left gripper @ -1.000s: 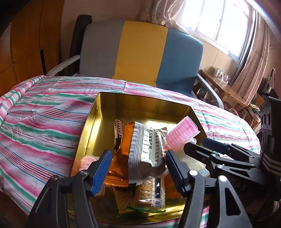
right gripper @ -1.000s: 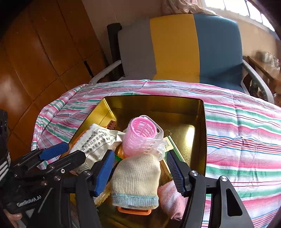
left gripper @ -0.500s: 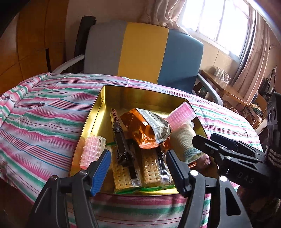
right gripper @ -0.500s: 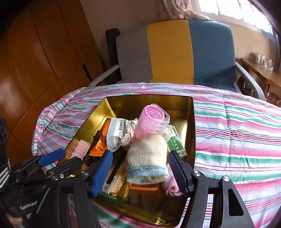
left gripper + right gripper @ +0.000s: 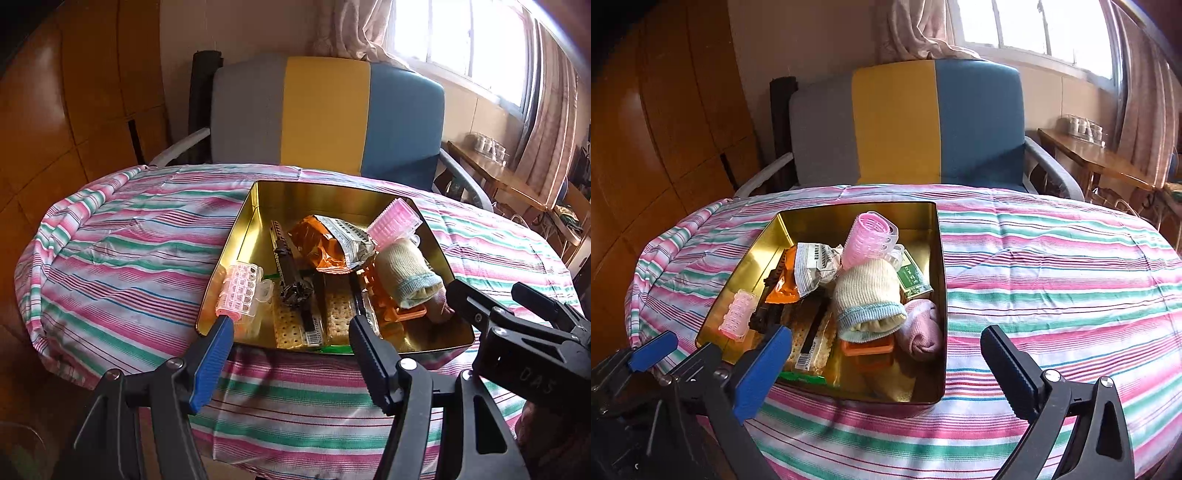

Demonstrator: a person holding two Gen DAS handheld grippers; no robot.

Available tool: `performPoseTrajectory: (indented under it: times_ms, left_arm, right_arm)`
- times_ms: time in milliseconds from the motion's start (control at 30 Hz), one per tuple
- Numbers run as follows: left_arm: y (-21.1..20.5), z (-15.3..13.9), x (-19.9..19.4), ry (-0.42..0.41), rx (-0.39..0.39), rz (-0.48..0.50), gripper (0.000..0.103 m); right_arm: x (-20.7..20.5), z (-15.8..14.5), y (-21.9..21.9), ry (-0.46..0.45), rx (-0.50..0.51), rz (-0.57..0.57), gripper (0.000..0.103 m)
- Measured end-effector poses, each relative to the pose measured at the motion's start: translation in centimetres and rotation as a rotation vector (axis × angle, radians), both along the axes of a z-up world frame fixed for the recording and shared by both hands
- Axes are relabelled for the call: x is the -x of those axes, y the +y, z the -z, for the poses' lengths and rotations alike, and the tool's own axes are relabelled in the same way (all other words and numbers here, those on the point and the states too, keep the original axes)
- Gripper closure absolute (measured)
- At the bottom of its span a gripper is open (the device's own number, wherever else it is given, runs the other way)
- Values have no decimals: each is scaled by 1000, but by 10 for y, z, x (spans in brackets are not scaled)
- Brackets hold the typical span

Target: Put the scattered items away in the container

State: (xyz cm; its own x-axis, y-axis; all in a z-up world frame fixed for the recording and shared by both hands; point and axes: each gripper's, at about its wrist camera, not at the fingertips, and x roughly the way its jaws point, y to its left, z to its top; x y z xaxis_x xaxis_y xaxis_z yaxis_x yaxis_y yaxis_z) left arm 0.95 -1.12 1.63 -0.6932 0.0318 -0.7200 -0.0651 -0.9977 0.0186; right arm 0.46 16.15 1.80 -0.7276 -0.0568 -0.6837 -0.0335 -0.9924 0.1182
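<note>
A gold tin (image 5: pixel 236 236) (image 5: pixel 940 280) sits on the striped tablecloth. It holds a pink hair roller (image 5: pixel 394 223) (image 5: pixel 868 236), a second pale roller (image 5: pixel 240 290) (image 5: pixel 737 314), an orange and silver snack packet (image 5: pixel 328 243) (image 5: pixel 812 264), a cream sock (image 5: pixel 404 275) (image 5: pixel 868 295), a pink sock (image 5: pixel 923 330), cracker packs (image 5: pixel 295 325) (image 5: pixel 812 339), an orange item and a green packet (image 5: pixel 912 277). My left gripper (image 5: pixel 291 339) is open and empty before the tin's near edge. My right gripper (image 5: pixel 886 347) is open and empty, also pulled back; it shows at the right of the left wrist view (image 5: pixel 509 302).
The round table (image 5: pixel 1052 266) has a pink, green and white striped cloth. A grey, yellow and blue armchair (image 5: pixel 325 114) stands behind it. Wooden panels are at the left, a window, curtains and a side table (image 5: pixel 1097 155) at the right.
Both grippers have drawn back and up from the tin. The left one let go of the snack packet, which now lies in the tin. The right jaws have widened.
</note>
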Motion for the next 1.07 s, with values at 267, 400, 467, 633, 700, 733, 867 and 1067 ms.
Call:
performPoseTrajectory:
  times_ms: [267,400,467,633,700,733,867,1067]
  left_arm:
    - [-8,5,-11,-6,46,-54,46]
    - [-11,8,-9,-26,37,-73,49]
    - [-12,10,-7,-36,34,-79,49]
    - [-16,16,-3,-66,20,-94,50]
    - [-18,18,-1,-72,20,-99,50]
    - [-19,19,0,-74,21,-100,50]
    - [-24,22,1,-72,2,-106,59]
    - [-26,16,0,-36,2,-95,59]
  right_arm:
    - [-10,1,-14,14,-55,-20,0]
    - [-12,2,-21,16,-71,-37,0]
    - [-13,2,-25,20,-81,-46,0]
    - [-13,2,-32,30,-100,-66,0]
    - [-13,3,-34,28,-106,-67,0]
    - [-12,3,-34,27,-109,-67,0]
    - [-11,4,-36,22,-115,-60,0]
    - [-10,5,-36,20,-124,-42,0]
